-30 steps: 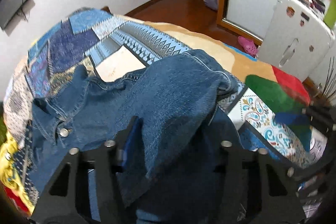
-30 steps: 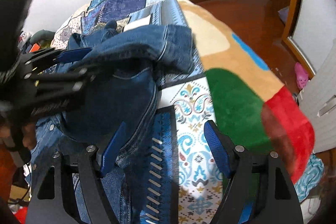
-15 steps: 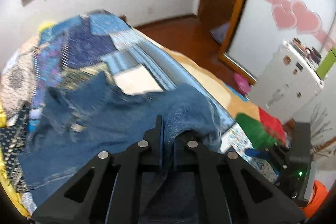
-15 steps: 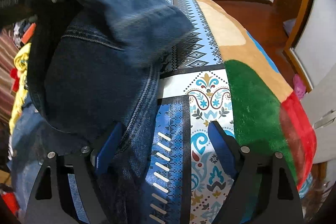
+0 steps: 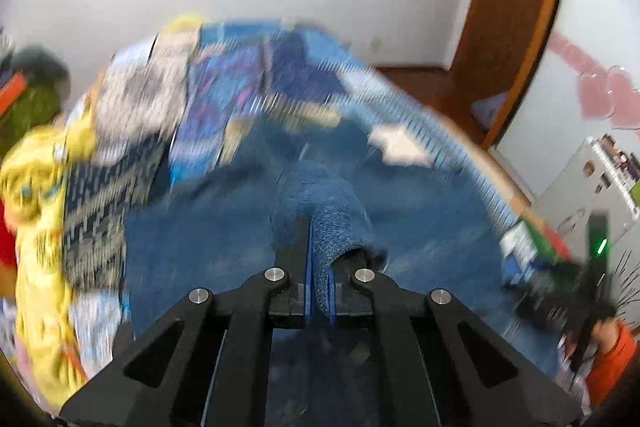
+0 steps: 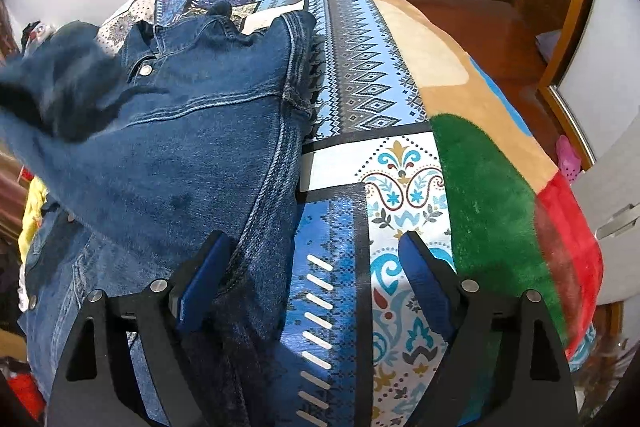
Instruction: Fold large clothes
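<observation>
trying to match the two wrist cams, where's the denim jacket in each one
Left wrist: the denim jacket fills the blurred centre, a fold of it clamped in the left gripper.
Right wrist: it covers the left half, collar at upper left; the open right gripper sits at its lower edge.
Shared landmark: the patchwork bedspread under the jacket.

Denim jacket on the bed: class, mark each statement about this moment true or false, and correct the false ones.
1. The left tool is shut on a fold of the denim jacket. True.
2. The right tool is shut on the jacket. False: it is open, holding nothing.
3. The jacket lies on a patchwork bedspread. True.
4. The jacket is red. False: it is blue denim.
</observation>
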The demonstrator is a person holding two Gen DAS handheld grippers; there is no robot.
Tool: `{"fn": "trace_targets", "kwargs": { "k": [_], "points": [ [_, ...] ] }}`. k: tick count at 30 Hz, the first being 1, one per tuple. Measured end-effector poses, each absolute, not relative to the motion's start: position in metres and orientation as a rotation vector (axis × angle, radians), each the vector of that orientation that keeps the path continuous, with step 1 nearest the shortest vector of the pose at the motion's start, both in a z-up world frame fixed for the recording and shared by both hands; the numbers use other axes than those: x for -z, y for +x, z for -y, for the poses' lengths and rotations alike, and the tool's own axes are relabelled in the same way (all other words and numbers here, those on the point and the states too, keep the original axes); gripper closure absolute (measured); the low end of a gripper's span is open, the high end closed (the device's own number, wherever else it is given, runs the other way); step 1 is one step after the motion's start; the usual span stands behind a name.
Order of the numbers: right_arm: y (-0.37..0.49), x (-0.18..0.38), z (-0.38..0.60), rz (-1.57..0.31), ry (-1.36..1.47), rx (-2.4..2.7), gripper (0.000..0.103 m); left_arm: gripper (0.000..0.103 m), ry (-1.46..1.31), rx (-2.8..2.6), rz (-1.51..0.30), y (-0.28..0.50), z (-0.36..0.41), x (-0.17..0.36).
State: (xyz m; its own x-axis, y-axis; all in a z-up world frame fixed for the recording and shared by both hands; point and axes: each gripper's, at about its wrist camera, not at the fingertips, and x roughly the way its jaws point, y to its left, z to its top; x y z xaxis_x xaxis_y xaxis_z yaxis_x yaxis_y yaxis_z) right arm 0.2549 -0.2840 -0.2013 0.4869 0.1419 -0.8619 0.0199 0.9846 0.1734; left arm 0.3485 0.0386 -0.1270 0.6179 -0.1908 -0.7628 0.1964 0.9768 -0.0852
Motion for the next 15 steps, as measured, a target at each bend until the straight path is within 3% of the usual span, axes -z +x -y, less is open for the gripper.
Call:
{"fn": "trace_targets", "kwargs": {
  "k": [3, 5, 7, 10, 15],
  "points": [
    [0.254, 0.204, 0.278, -1.067, 0.131, -0.056, 0.019, 0.092, -0.024, 0.163, -0.979, 0.332, -0.067, 0.170],
    [0.254, 0.204, 0.277, -1.072, 0.121, -0.048, 0.019, 0.081, -0.058, 0.150, -1.025, 0.323, -0.082, 0.190],
    [0.255, 0.203, 0.277, -1.079, 0.117, -0.040, 0.019, 0.061, -0.071, 0.133, -1.066, 0.315, -0.093, 0.206],
    [0.256, 0.203, 0.276, -1.088, 0.114, -0.028, 0.019, 0.039, -0.009, 0.081, -1.082, 0.305, -0.094, 0.222],
    [0.255, 0.198, 0.274, -1.094, 0.099, 0.008, 0.019, 0.029, 0.100, 0.029, -1.058, 0.304, -0.086, 0.219]
  ]
}}
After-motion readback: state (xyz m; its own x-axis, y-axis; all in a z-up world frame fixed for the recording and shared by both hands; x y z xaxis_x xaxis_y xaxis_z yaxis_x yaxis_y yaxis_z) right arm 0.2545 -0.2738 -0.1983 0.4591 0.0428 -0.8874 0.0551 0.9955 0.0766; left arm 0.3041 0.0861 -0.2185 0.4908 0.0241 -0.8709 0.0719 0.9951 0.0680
